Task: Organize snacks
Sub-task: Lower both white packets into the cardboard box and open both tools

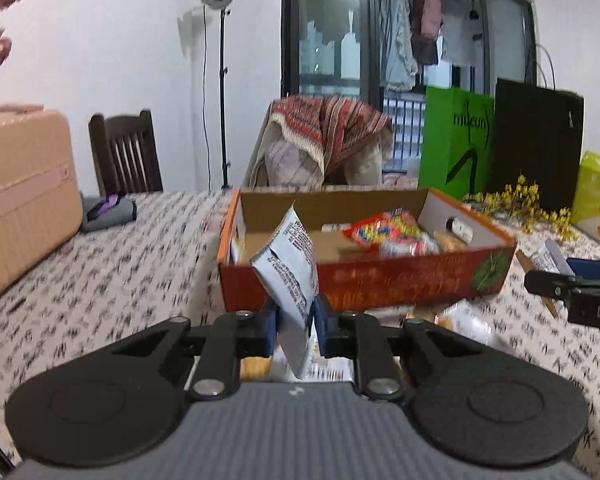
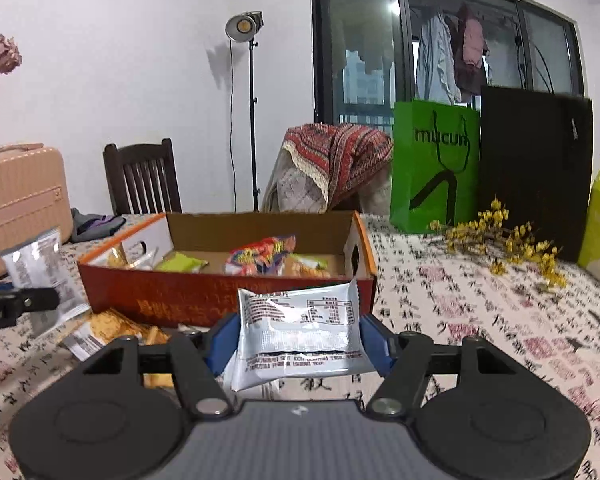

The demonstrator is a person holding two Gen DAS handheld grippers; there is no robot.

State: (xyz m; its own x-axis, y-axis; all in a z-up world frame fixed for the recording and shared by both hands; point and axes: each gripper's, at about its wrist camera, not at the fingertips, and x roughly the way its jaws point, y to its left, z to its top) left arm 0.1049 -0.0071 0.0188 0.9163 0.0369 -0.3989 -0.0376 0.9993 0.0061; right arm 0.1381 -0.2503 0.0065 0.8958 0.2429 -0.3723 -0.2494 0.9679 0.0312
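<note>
left claw [image 1: 295, 322] pinches a silver packet [image 1: 290, 264]; right claw [image 2: 298, 340] clamps another packet [image 2: 300, 320]. box [image 2: 228, 304] just ahead holds several snacks; a few lie loose on the surface [image 2: 480, 320] beside it.

pink suitcase [image 2: 18, 196] at the table's left; green paper bag [image 2: 436, 164] beside black bag [image 2: 536, 168]; yellow flowers [image 2: 504, 236] in front
</note>
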